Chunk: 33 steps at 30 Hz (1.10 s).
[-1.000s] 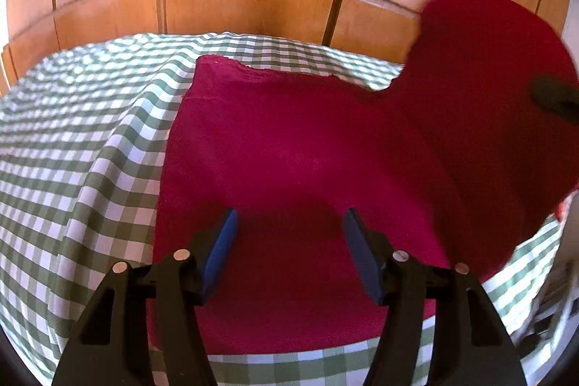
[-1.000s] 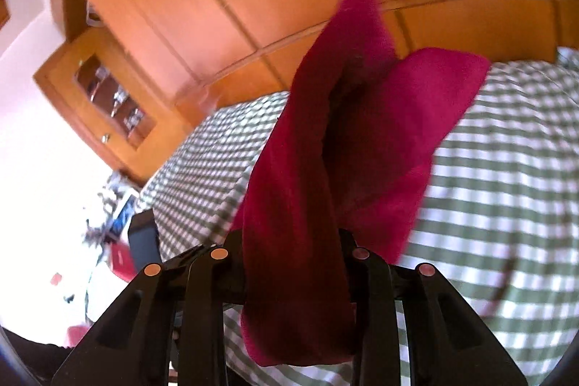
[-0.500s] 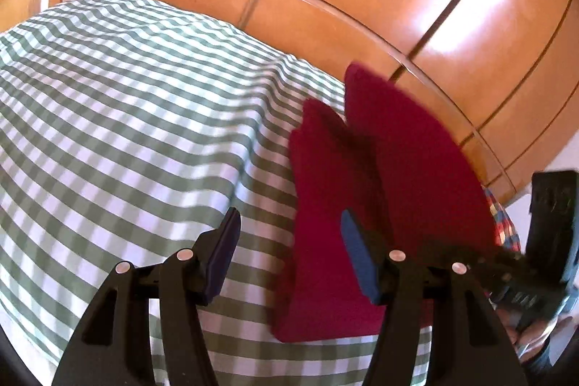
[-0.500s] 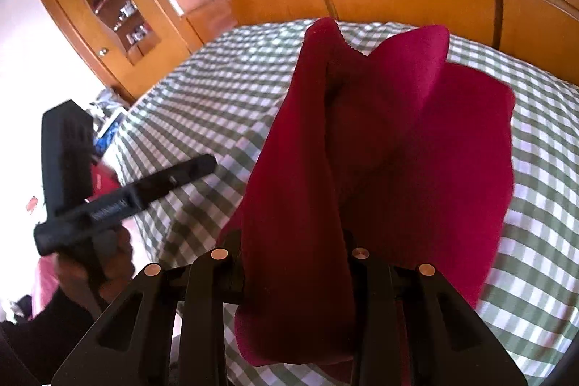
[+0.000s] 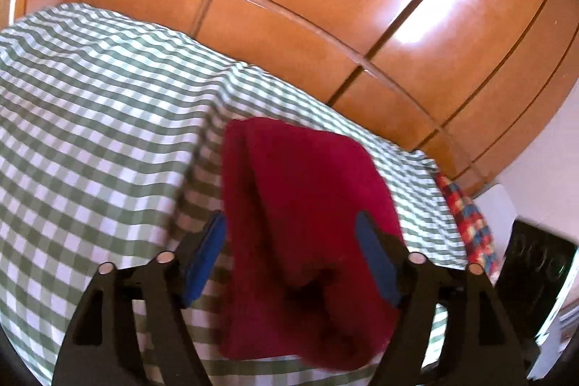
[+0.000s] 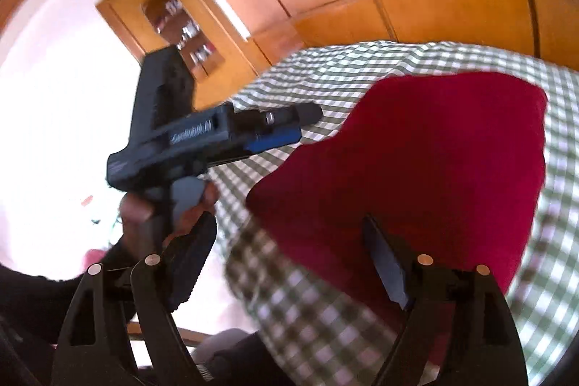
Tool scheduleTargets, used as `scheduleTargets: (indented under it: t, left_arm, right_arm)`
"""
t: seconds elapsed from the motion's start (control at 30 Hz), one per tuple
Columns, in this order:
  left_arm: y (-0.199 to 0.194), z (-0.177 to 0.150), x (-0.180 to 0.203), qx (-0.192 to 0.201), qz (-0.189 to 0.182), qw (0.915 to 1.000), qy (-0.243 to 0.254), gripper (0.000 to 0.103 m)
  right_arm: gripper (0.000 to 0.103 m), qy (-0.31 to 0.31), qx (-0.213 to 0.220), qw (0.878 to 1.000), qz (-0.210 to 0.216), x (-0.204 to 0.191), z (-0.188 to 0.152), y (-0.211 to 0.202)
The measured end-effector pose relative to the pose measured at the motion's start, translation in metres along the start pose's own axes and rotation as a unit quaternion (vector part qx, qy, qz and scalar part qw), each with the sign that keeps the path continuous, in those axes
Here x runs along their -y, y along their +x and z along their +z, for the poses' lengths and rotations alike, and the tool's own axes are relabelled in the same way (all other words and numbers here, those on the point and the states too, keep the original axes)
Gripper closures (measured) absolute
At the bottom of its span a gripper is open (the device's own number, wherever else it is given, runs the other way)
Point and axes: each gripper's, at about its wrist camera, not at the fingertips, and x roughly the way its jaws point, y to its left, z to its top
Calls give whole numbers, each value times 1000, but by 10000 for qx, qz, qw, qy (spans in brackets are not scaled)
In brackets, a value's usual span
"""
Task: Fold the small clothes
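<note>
While both grippers (image 5: 289,252) (image 6: 289,259) gape wide, neither holds the red cloth (image 5: 304,205).

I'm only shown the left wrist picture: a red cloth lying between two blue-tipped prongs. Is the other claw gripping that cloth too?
Observer: No. The right claw is wide open and grips nothing; the red cloth lies flat on the checked cover ahead of it.
Visitor: So what carries the claw I'm looking through?
Observer: A person's hand grips the handle under the left claw; the right wrist view shows it from the side, left of the cloth.
Visitor: Anything in the room that I'm missing?
Observer: A wooden cabinet with a glass door stands against the wall behind that hand.
</note>
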Motion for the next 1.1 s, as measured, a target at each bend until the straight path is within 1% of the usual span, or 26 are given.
scheduleTargets:
  t: [0.03, 0.13, 0.23, 0.27, 0.37, 0.4, 0.43, 0.47, 0.5, 0.53, 0.57, 0.63, 0.67, 0.7, 0.73, 0.77, 0.83, 0.87, 0.93, 0.97, 1.03, 1.07, 1.1]
  left_arm:
    - [1, 3, -1, -40, -106, 9999, -61, 25]
    - [8, 11, -5, -187, -327, 9990, -258, 19]
    - [22, 13, -7, -485, -466, 9967, -453, 18]
    - [27, 13, -7, -592, -510, 9958, -486, 18]
    - [44, 10, -3, -863, -398, 9941, -524, 20]
    - [48, 8, 0, -941, -402, 9936, -473, 20]
    - [51, 6, 3, -975, -357, 9938, -405, 29]
    - [53, 5, 5, -1007, -282, 9939, -339, 44]
    - [57, 3, 8, -1075, -201, 9937, -264, 53]
    - [58, 3, 10, -1107, -157, 9935, -230, 66]
    - [59, 2, 14, -1083, -58, 9940, -145, 73]
    - [53, 2, 18, -985, -23, 9951, 0, 82]
    - [47, 3, 22, -868, -30, 9962, 62, 84]
    - [41, 5, 24, -779, -21, 9969, 109, 84]
    - [36, 5, 27, -683, 7, 9975, 177, 85]
    - [32, 5, 29, -608, 78, 9978, 239, 85]
    - [34, -3, 27, -627, 422, 9964, 383, 85]
    - [45, -14, 24, -770, 759, 9927, 539, 85]
    - [64, -32, 19, -948, 1184, 9854, 769, 84]
    - [67, -41, 19, -830, 1302, 9843, 850, 83]
    - [59, -42, 22, -666, 1312, 9851, 885, 82]
    - [55, -40, 22, -601, 1308, 9861, 830, 77]
    - [49, -37, 23, -510, 1323, 9869, 767, 75]
  right_arm:
    - [22, 69, 39, 10000, -18, 3, -3, -6]
    - [22, 398, 183, 9987, -254, 21, -20, -28]
    - [22, 669, 304, 9956, -580, 38, -36, -47]
    - [22, 707, 333, 9941, -754, 42, -40, -53]
    - [22, 585, 243, 9889, -1344, 47, -56, -60]
    - [22, 538, 173, 9878, -1453, 47, -60, -58]
    - [22, 502, 92, 9869, -1531, 48, -64, -54]
    - [22, 459, -5, 9858, -1617, 48, -69, -49]
    - [22, 440, -72, 9846, -1689, 49, -72, -43]
    - [22, 430, -114, 9836, -1748, 49, -74, -38]
    - [24, 409, -119, 9825, -1815, 48, -75, -31]
    - [51, 353, -75, 9810, -1904, 46, -71, -22]
    - [55, 384, -15, 9792, -1992, 46, -70, -23]
    - [66, 428, 46, 9795, -1970, 48, -68, -23]
    - [72, 451, 74, 9794, -1968, 48, -67, -26]
    - [74, 439, 58, 9786, -2009, 50, -67, -27]
    - [79, 431, -113, 9770, -2084, 54, -72, -25]
    - [80, 431, -233, 9754, -2150, 57, -76, -21]
    - [80, 467, -341, 9749, -2151, 60, -79, -16]
    - [80, 426, -379, 9746, -2166, 59, -79, -16]
    - [80, 341, -532, 9757, -2097, 58, -78, -18]
    - [79, 328, -601, 9769, -2027, 59, -79, -21]
    - [75, 309, -648, 9778, -1970, 58, -78, -25]
